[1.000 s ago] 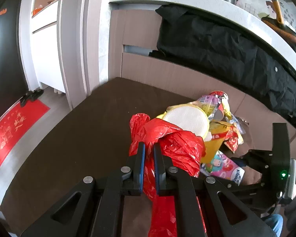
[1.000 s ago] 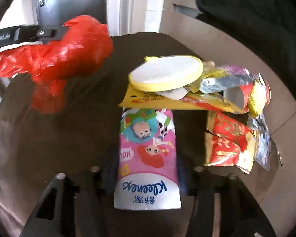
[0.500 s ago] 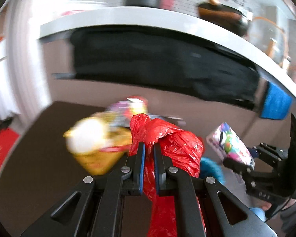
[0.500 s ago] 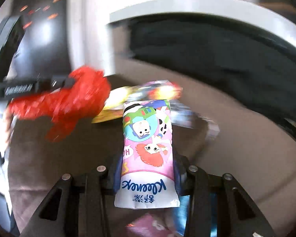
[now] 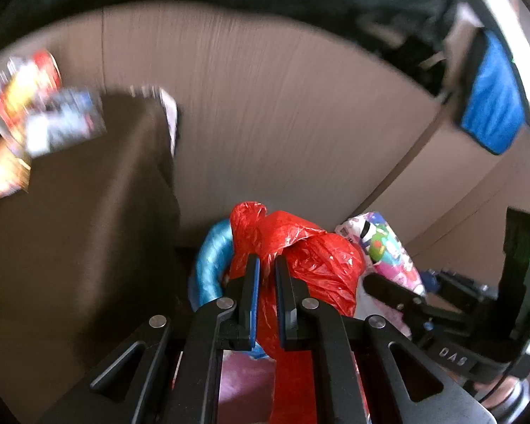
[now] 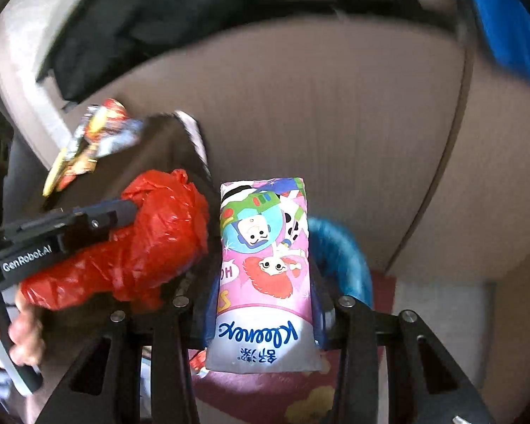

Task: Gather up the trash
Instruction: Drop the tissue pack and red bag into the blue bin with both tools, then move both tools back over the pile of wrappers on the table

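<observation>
My left gripper (image 5: 265, 265) is shut on a crumpled red plastic bag (image 5: 311, 258), held in the air past the table's right edge; the bag also shows in the right wrist view (image 6: 141, 247). My right gripper (image 6: 263, 282) is shut on a pink Kleenex tissue pack (image 6: 265, 265) with cartoon prints, just right of the red bag; the pack also shows in the left wrist view (image 5: 388, 251). Below both is the blue rim of a bin (image 6: 342, 254), also seen in the left wrist view (image 5: 212, 258). Snack wrappers (image 5: 28, 123) lie on the dark table at the left.
The dark brown table (image 5: 81, 229) ends at a corner on the left. Beige cabinet fronts (image 5: 282, 123) stand behind. A black cloth (image 6: 159, 17) and a blue towel (image 5: 491, 106) hang from the counter above. A red patterned mat (image 6: 300, 399) lies on the floor.
Both grippers swung right and down, off the table, carrying the red bag and the tissue pack over the blue bin. The wrapper pile now lies far left.
</observation>
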`<act>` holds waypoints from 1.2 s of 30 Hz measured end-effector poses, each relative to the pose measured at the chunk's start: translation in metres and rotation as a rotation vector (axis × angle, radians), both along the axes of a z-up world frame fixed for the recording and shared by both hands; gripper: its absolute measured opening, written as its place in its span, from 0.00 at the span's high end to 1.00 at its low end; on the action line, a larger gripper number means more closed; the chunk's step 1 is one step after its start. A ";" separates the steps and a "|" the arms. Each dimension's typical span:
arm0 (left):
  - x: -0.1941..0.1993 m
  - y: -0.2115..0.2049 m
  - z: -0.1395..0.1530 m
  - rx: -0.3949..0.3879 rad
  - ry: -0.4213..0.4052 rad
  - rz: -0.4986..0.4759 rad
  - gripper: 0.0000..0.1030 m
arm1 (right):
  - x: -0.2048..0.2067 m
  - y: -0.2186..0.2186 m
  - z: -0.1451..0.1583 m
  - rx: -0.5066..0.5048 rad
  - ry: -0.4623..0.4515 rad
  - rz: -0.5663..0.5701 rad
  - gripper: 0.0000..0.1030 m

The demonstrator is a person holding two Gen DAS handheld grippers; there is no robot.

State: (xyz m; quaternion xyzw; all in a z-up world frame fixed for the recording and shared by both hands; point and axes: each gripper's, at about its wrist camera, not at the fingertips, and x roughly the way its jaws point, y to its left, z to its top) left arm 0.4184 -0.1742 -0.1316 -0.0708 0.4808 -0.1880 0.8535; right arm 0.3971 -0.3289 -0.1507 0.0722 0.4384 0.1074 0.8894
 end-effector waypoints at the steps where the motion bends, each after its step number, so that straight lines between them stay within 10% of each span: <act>1: 0.006 -0.003 -0.009 0.002 0.020 0.005 0.92 | 0.001 -0.004 -0.007 0.015 0.019 -0.008 0.63; 9: 0.043 -0.018 -0.044 0.024 0.127 -0.020 0.87 | 0.033 -0.024 -0.074 0.127 0.135 -0.071 0.54; 21: 0.032 -0.011 -0.029 -0.016 0.070 -0.039 0.87 | 0.046 -0.036 -0.089 0.170 0.124 -0.100 0.51; 29: 0.001 0.025 0.043 -0.021 -0.108 -0.060 0.87 | 0.029 -0.008 -0.026 0.063 0.032 0.001 0.51; 36: -0.020 0.138 0.110 0.036 -0.268 0.085 0.87 | 0.026 0.077 0.050 -0.012 -0.093 0.150 0.60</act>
